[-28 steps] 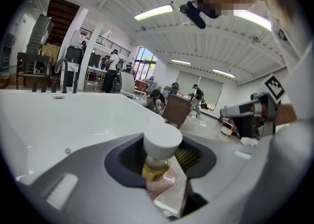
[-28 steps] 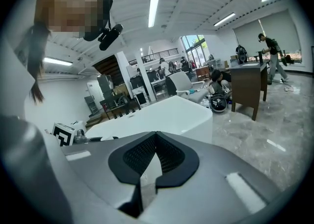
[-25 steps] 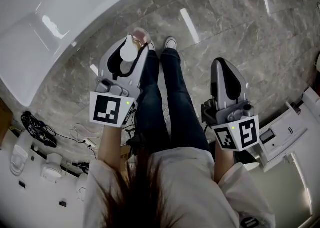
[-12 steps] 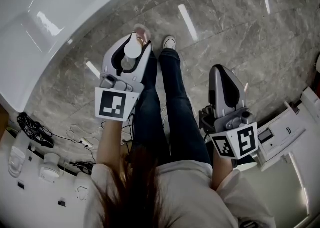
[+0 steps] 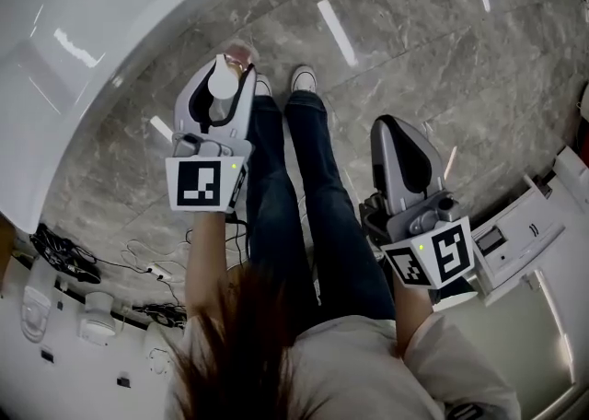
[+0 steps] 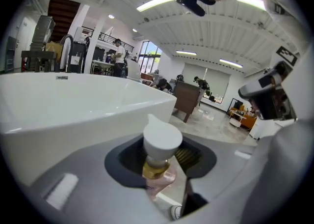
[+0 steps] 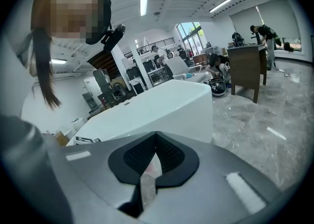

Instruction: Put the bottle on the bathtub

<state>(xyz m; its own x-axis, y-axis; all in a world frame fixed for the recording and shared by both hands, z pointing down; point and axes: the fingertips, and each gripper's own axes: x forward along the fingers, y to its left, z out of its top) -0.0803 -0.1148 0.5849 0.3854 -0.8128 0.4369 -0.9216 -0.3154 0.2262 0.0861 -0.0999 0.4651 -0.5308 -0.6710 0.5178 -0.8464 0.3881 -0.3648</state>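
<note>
The bottle (image 6: 161, 141) has a white cap, a gold neck and a pinkish body. It stands upright between the jaws of my left gripper (image 6: 162, 161), which is shut on it. From above, the bottle's cap (image 5: 223, 85) shows at the tip of the left gripper (image 5: 226, 75), over the marble floor just beside the white bathtub (image 5: 74, 59). The tub's rim (image 6: 83, 100) lies to the left, about level with the cap. My right gripper (image 5: 392, 125) hangs over the floor to the right of the person's legs. Its jaws meet at the tip (image 7: 155, 136) with nothing between them.
The person's legs and shoes (image 5: 303, 80) stand between the grippers. Cables and small white fixtures (image 5: 69, 266) lie at the lower left. A white box-like unit (image 5: 520, 243) sits at the right. People and a brown desk (image 7: 245, 66) are far behind the tub (image 7: 162, 107).
Both grippers have sunk lower. The left one still grips the bottle and has drifted a little toward the tub's side. The right jaws stay shut.
</note>
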